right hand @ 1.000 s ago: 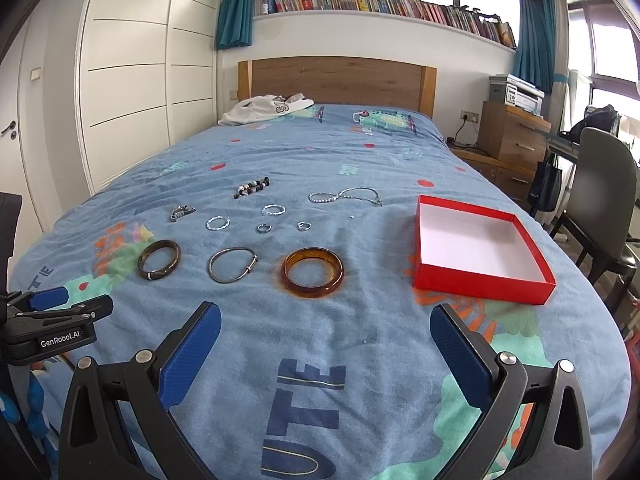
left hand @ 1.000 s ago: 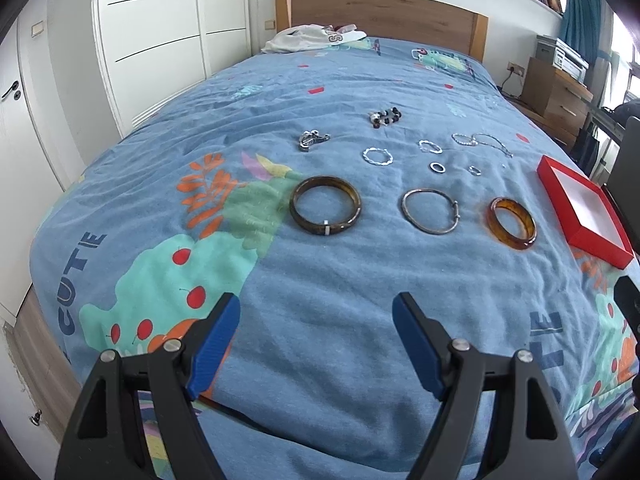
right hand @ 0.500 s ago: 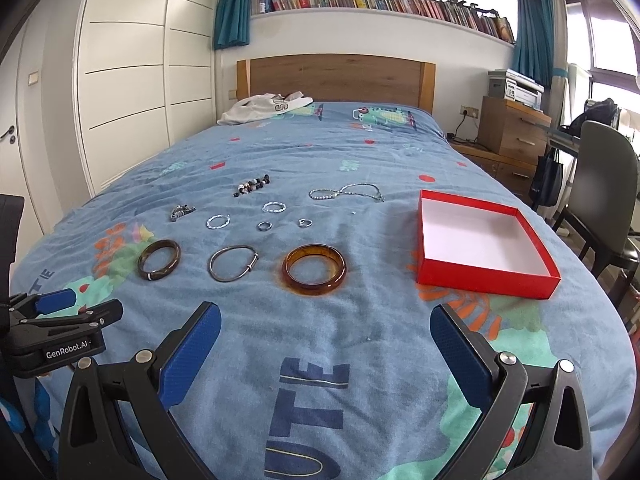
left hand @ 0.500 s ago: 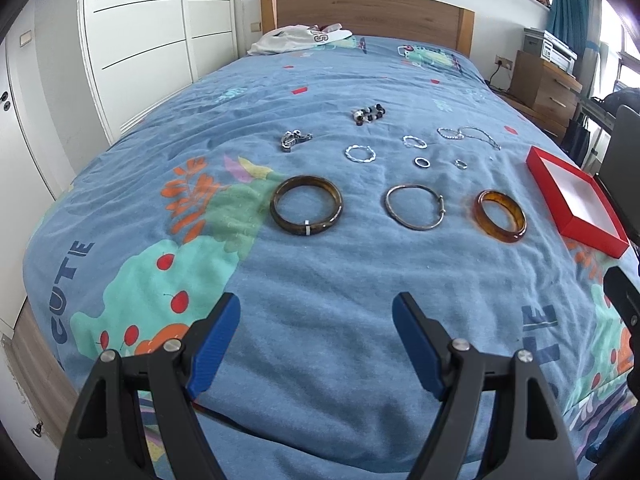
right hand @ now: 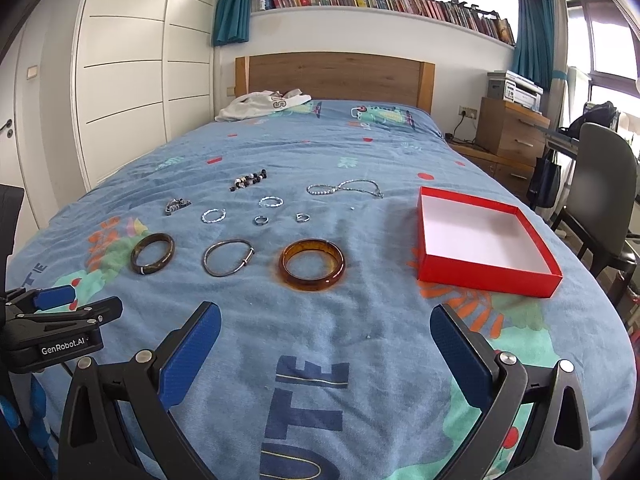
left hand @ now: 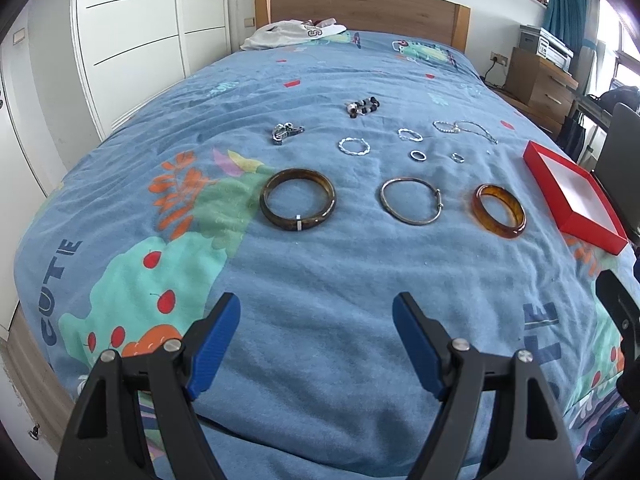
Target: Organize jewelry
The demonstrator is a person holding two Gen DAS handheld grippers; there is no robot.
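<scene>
Currently your left gripper [left hand: 316,340] and right gripper [right hand: 325,344] hover spread, empty, near the amber translucent bangle [right hand: 312,265] on the blue patterned bed [right hand: 360,340].

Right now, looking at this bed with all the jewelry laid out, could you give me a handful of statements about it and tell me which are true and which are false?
1. The red box has nothing in it. True.
2. The amber bangle is the big ring nearest the red box. True.
3. The right gripper is clamped on the thin silver bangle. False: its jaws are wide open and empty, and the bangle lies on the blue bedspread.
4. The dark brown bangle sits inside the red box. False: it lies on the bedspread, farthest from the box in the row of three.
5. The left gripper is open and holds nothing. True.
</scene>
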